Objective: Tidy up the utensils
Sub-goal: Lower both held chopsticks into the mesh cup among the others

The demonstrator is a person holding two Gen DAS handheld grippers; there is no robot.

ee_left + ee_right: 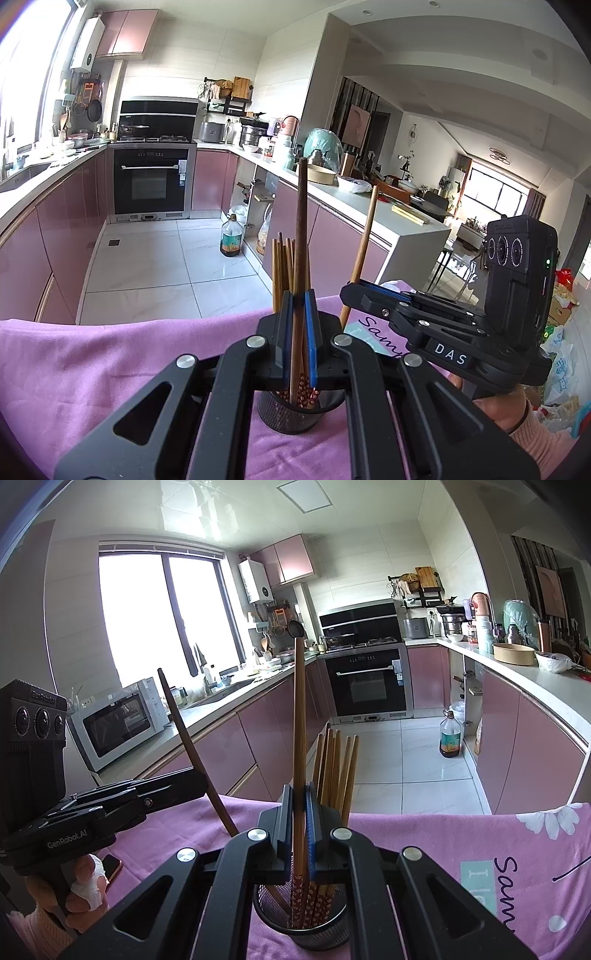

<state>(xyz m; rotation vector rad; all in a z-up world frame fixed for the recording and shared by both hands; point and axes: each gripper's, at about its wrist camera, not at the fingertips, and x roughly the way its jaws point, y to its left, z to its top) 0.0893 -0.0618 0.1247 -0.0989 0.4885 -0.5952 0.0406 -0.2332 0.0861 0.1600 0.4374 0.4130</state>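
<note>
- Pink-fronted kitchen cabinets [66,229] and pale floor tiles fill the background of both views, with a black oven [149,181] at the far wall and a bright window [162,616] at the upper left of the right wrist view.
- Low in both frames lies a purple cloth [92,369], and on it stands a black mesh cup [295,417], bottom centre.
- Several wooden chopsticks [282,266] stand in the cup, their patterned red ends down inside the mesh.
- At the centre of the left wrist view, the left gripper [299,332] is closed tight on a dark wooden utensil handle [303,221]; it rises upright from the cup to mid-frame.
- At the centre of the right wrist view, the right gripper [298,827] is clamped on a lighter wooden handle [299,720] topped by a small dark spoon bowl; its lower end goes down into the cup.
- Each gripper shows at the side of the other's view, held by a hand [502,406] with a pink sleeve at the wrist.
- A cooking-oil bottle [232,236] stands on the floor by the open lower cabinet.
- A white microwave [118,720] sits on the counter at the left of the right wrist view.
</note>
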